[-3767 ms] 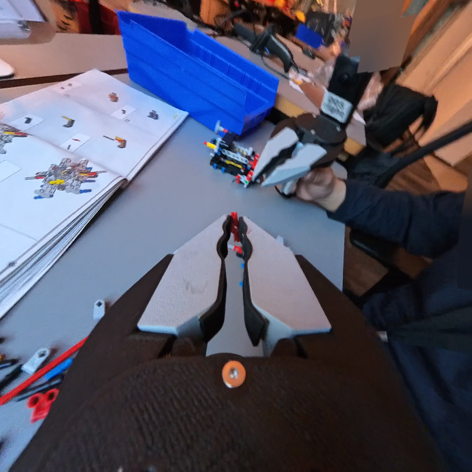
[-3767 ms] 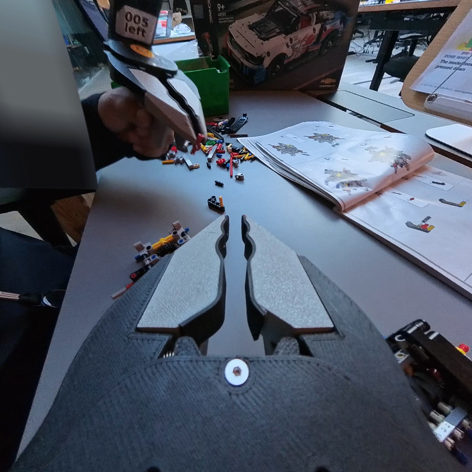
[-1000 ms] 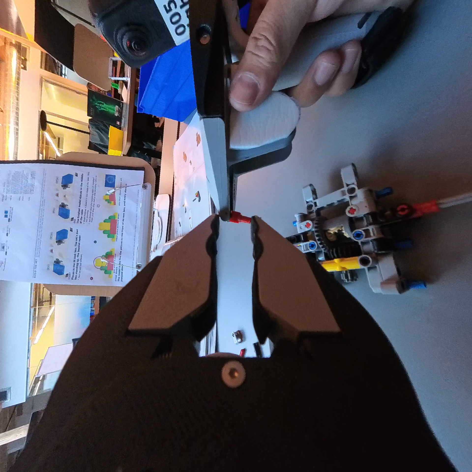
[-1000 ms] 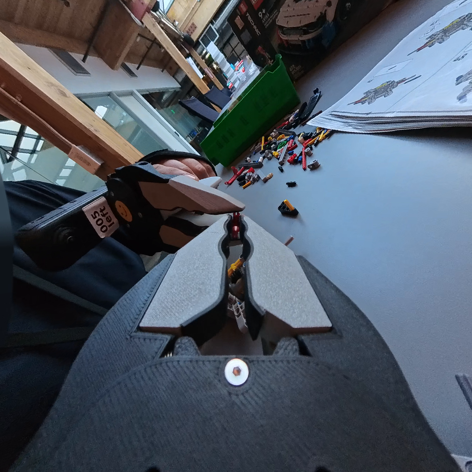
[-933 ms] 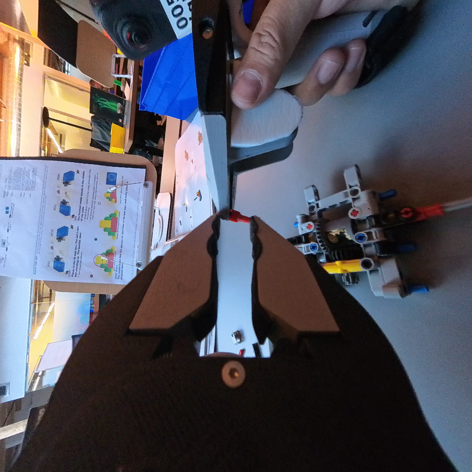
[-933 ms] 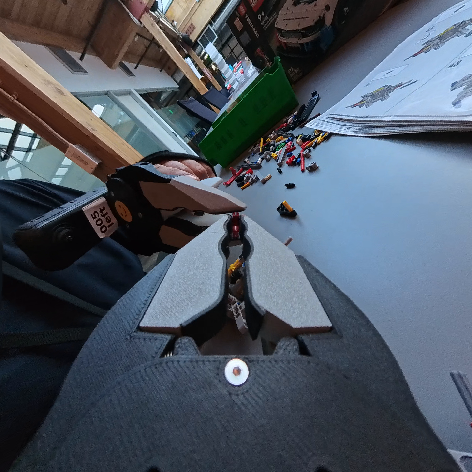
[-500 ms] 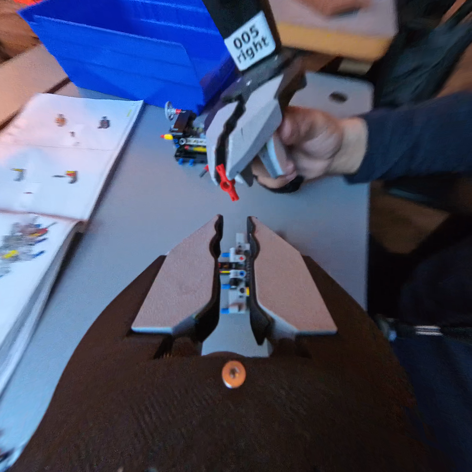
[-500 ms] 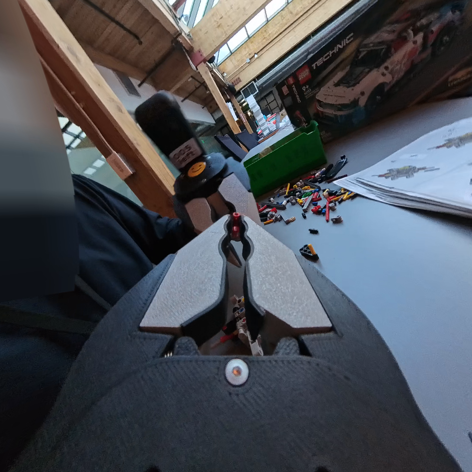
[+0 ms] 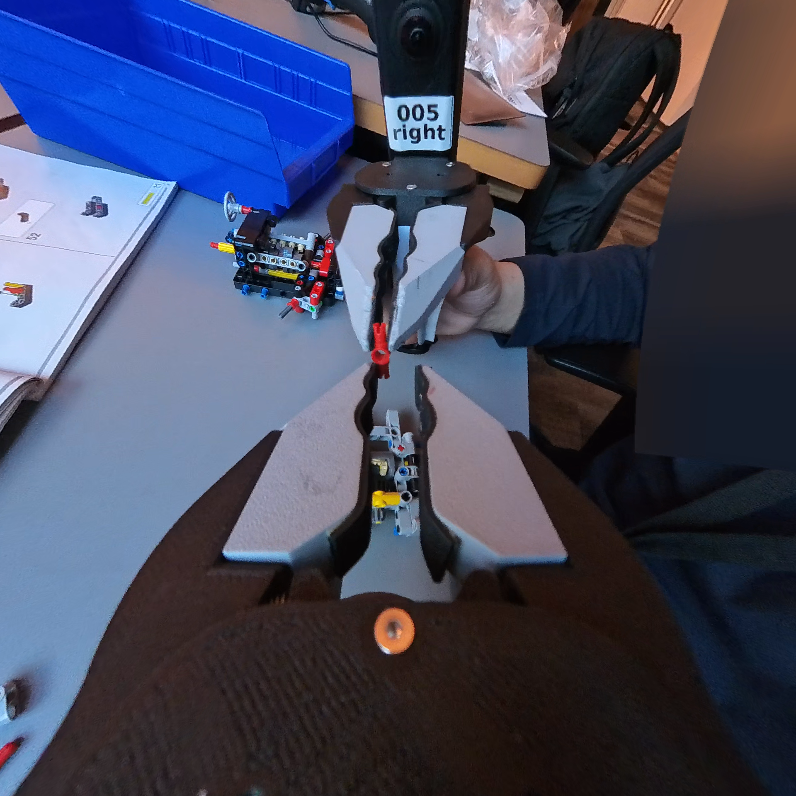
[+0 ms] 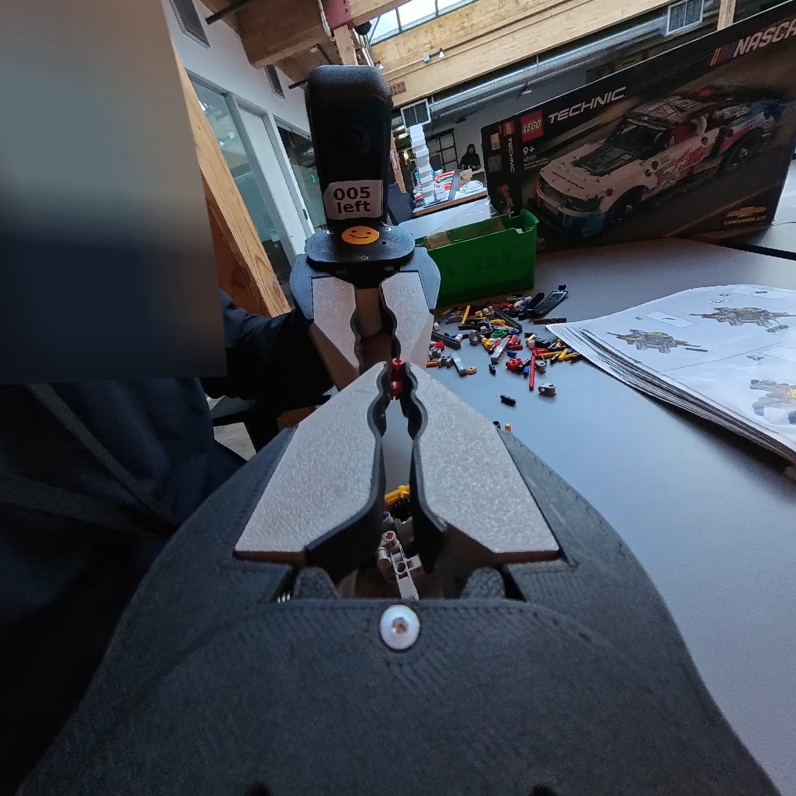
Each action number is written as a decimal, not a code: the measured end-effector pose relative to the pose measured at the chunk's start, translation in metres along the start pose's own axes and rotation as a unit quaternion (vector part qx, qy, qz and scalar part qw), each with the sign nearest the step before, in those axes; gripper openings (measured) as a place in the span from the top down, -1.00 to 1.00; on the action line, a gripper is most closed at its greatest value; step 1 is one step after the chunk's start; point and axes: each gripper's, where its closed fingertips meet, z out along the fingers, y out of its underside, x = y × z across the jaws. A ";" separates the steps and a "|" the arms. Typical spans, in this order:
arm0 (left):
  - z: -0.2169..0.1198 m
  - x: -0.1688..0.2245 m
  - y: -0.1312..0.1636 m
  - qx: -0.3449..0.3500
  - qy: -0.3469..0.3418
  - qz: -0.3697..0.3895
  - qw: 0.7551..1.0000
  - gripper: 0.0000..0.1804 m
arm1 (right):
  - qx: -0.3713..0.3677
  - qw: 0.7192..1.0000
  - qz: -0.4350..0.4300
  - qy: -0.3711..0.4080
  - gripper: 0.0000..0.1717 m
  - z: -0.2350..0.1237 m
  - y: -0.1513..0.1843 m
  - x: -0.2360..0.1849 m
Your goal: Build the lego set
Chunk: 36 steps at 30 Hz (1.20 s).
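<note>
1. Left wrist view, nearest: the left gripper (image 9: pixel 394 370) has its fingers (image 9: pixel 310 465) apart and holds nothing. A small gray assembly (image 9: pixel 396 469) lies on the tabletop (image 9: pixel 172 387) below the gap between them.
2. Just past those tips, the right gripper (image 9: pixel 381 340) has its fingers clamped on a small red connector pin (image 9: pixel 380 351), which hangs over the tabletop with its lower end beside the left gripper's left fingertip.
3. Risk, as I judge it: only the pin's upper part is pinched, so a nudge from the left fingertip could twist it or knock it loose onto the tabletop.
4. The pin is bright red, slim, with a round hole at its middle and a split lower end.
5. Farther off sit a black built block (image 9: pixel 282 267), a blue bin (image 9: pixel 172 99) and an open instruction booklet (image 9: pixel 64 241).
</note>
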 end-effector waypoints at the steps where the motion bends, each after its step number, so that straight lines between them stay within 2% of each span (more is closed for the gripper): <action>1: 0.000 0.000 -0.001 0.003 0.000 -0.001 1.000 0.86 | 0.001 1.000 0.000 -0.001 0.99 0.000 0.000 -0.001; 4: 0.000 -0.002 0.000 0.003 -0.002 -0.003 1.000 0.88 | 0.009 1.000 -0.005 -0.002 0.99 -0.002 -0.003 -0.002; 7: 0.000 -0.002 0.000 0.008 -0.006 0.001 1.000 0.98 | 0.012 1.000 -0.005 -0.004 1.00 -0.003 -0.005 -0.003; 15: 0.000 -0.014 0.011 -0.015 -0.025 -0.008 1.000 0.91 | 0.030 1.000 0.002 0.008 0.99 -0.008 -0.010 0.004; 21: -0.001 -0.011 -0.004 0.026 -0.006 -0.047 0.999 0.82 | 0.061 0.998 0.026 -0.004 0.99 -0.014 -0.018 0.006; 27: -0.002 -0.003 -0.017 0.065 0.031 -0.085 0.994 0.85 | 0.047 0.999 0.011 -0.006 0.99 -0.010 -0.014 0.002; 31: -0.002 -0.003 -0.017 0.069 0.027 -0.078 0.994 0.97 | 0.041 0.999 -0.003 -0.012 0.99 -0.007 -0.012 -0.002; 36: -0.003 -0.007 -0.012 0.049 -0.009 -0.037 0.998 0.98 | 0.027 1.000 -0.004 -0.001 0.99 -0.006 -0.008 0.000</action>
